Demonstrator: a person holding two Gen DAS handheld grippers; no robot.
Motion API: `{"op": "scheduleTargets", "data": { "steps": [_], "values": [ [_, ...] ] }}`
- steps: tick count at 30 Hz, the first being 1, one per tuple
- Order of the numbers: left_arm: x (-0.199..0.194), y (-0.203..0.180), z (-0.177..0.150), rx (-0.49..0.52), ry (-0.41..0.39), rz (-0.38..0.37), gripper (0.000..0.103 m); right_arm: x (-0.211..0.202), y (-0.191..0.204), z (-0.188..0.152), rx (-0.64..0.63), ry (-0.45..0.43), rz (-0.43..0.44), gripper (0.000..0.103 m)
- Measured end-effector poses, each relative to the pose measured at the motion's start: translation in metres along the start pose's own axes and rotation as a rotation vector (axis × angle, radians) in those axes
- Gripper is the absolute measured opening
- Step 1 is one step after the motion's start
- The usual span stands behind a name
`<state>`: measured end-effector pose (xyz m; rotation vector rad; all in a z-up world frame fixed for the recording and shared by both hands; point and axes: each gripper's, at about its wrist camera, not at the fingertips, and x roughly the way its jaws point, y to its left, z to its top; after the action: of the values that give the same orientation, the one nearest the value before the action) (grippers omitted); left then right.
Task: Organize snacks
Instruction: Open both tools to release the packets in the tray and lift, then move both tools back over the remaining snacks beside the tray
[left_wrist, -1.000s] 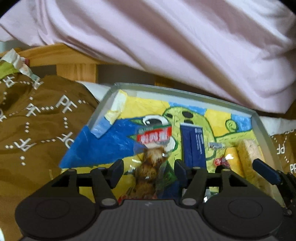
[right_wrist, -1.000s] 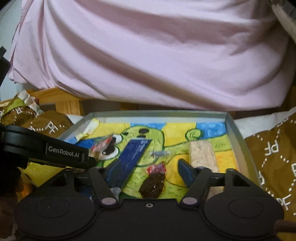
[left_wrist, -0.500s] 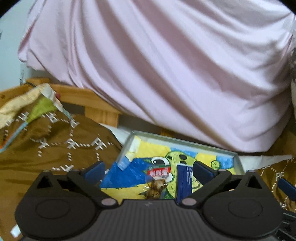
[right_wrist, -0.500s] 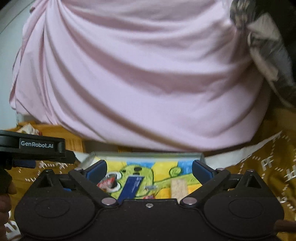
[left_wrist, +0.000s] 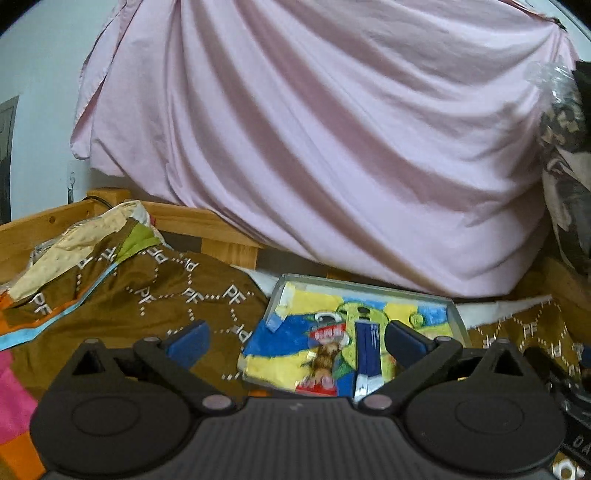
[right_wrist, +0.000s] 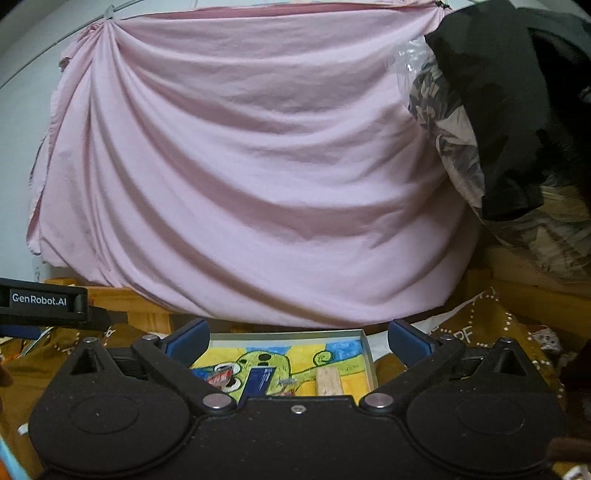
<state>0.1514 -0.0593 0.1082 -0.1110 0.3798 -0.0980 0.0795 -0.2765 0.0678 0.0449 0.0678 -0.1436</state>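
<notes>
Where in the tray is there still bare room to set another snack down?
The tray has bare room along its far yellow strip and its blue left side. The middle is crowded: clear snack pack beside dark blue packet; pale wafer bar takes the right.

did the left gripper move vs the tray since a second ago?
Yes. The left gripper has pulled back and up from the tray, which now looks smaller and lower in the left wrist view; its jaws are open and empty.

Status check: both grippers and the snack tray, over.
Left gripper open, empty. Right gripper open, empty. Tray holds clear snack pack, blue packet, tan bar. Nothing between jaws and tray.
</notes>
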Motion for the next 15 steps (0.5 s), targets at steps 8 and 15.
{"op": "scheduleTargets", "data": {
  "steps": [8,15],
  "values": [
    [-0.024,0.008,-0.034,0.077,0.052,-0.039,0.103,-0.040,0.010,-0.014,-0.064,-0.001,-0.013,0.102],
    [-0.033,0.012,-0.062,0.115,0.089,-0.055,0.103,-0.061,0.013,-0.032,-0.100,0.062,-0.015,0.102]
  ]
}}
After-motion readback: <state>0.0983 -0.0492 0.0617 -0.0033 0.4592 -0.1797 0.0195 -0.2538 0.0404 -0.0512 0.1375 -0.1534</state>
